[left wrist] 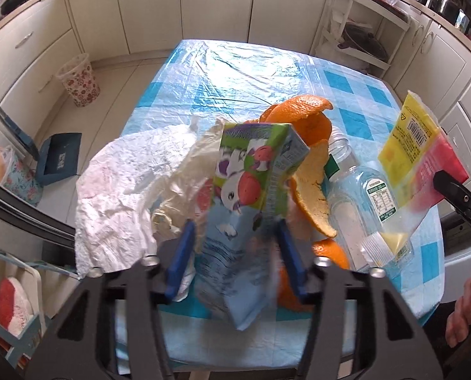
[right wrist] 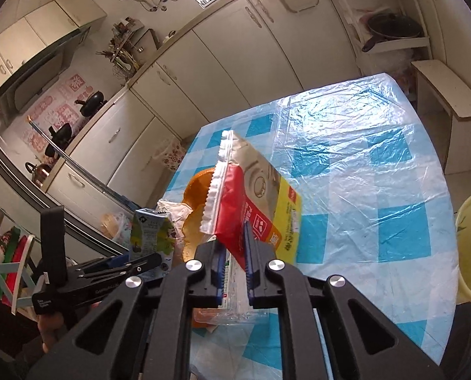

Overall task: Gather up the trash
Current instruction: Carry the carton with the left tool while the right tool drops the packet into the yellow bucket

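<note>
Both grippers loaded, mid-collection; next we need a bin to carry these to.
Left gripper (left wrist: 235, 250) is clamped on the juice carton (left wrist: 251, 186), tilted up between its jaws above the orange peel (left wrist: 302, 117); right gripper (right wrist: 233, 253) pinches the snack wrapper (right wrist: 254, 196), lifted ahead of its jaws over the table (right wrist: 378, 190).

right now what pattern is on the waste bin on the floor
White with red flowers on the waste bin, clearest in the left wrist view.

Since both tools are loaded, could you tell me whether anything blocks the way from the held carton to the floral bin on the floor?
Nothing visible does: the floral bin stands on open floor left of the table, beyond the carton.
</note>
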Tool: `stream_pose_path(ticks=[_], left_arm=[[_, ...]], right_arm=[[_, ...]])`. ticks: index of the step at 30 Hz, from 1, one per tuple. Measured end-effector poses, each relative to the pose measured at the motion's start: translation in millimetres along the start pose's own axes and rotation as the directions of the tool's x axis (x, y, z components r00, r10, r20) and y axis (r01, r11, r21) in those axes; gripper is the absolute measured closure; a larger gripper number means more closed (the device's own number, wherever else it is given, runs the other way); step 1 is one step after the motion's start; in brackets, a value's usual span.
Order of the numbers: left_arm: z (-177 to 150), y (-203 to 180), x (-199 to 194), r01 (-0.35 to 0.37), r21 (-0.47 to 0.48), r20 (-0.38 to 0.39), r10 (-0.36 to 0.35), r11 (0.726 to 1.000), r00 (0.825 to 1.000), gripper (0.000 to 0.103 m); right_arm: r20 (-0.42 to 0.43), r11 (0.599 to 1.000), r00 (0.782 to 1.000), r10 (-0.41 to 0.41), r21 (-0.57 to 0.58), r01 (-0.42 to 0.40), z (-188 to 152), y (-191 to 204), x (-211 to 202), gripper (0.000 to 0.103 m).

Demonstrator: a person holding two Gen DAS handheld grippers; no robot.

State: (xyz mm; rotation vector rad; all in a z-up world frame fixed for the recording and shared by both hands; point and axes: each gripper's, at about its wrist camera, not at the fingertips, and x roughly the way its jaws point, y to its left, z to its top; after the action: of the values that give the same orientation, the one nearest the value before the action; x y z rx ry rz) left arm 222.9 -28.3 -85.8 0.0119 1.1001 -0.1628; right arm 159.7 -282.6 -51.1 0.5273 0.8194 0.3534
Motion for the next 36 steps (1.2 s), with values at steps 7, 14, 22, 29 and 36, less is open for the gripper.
stream_pose_path(ticks=[7, 14, 22, 29, 36], left_arm=[[-1.4, 6.8, -11.7, 0.007, -0.026, 0.035, -0.006, 1.0, 0.999, 0.077], [-3.9, 19.0, -37.4, 0.062, -0.07, 0.083, -0.056, 0.996, 0.995, 0.077], [2.9, 2.4, -81.6, 0.188, -0.072, 0.155, -0.175, 0.98, 0.972, 0.077], [18.1, -94.7, -104.4, 0.312, 0.077, 0.17, -0.321, 0.947, 0.932, 0.077], [25.7, -213.6, -96.7, 0.406, 0.199, 0.117, -0.433, 0.892, 0.894, 0.077]], right_arm=[[0.026, 0.999, 0.999, 0.024, 0.043, -0.025, 1.8, -10.2, -8.2, 0.095], [0.063, 0.997, 0.997, 0.033, 0.068, -0.037, 3.5, -18.9, -20.2, 0.097], [0.187, 0.991, 0.982, -0.032, 0.132, 0.007, 12.8, -55.9, -70.1, 0.098], [0.303, 0.953, 0.926, -0.223, 0.267, 0.142, 12.2, -131.6, -149.5, 0.098], [0.187, 0.877, 0.883, -0.431, 0.316, 0.361, 17.6, -201.1, -166.5, 0.098]])
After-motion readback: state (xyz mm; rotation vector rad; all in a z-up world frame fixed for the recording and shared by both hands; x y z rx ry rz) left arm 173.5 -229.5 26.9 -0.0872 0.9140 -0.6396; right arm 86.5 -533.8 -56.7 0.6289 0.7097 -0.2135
